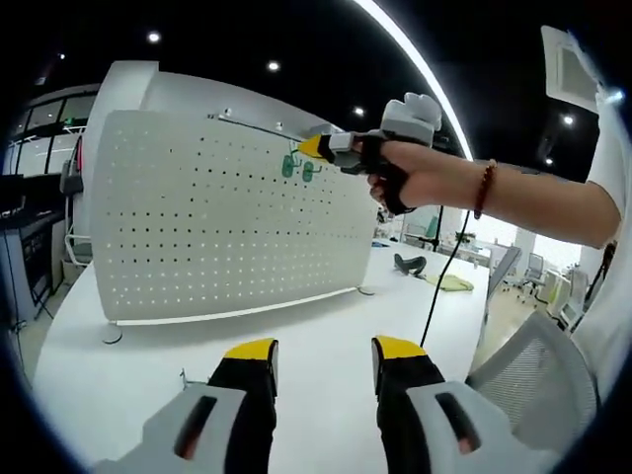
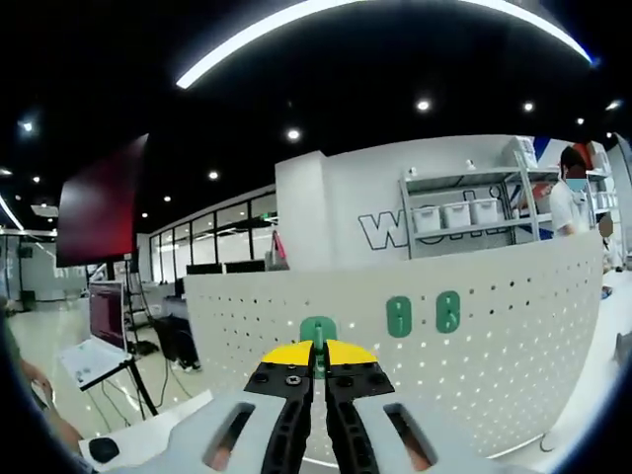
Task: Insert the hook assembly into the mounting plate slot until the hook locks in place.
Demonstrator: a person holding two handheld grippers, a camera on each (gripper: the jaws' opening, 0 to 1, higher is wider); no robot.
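Clearly the right gripper is the one that matters: its yellow-tipped jaws are clenched on a green hook piece, held right up against the upper part of the white pegboard. From the left gripper view the same gripper meets the pegboard near its top edge, pointing into the face, with a hand behind it. Two more green hooks already sit on the board, just to the side of the held one. The left gripper hangs well back from the pegboard, low over the table, jaws parted and holding nothing. Likely the coming push runs straight into the board's holes; whether the hook has locked cannot be told.
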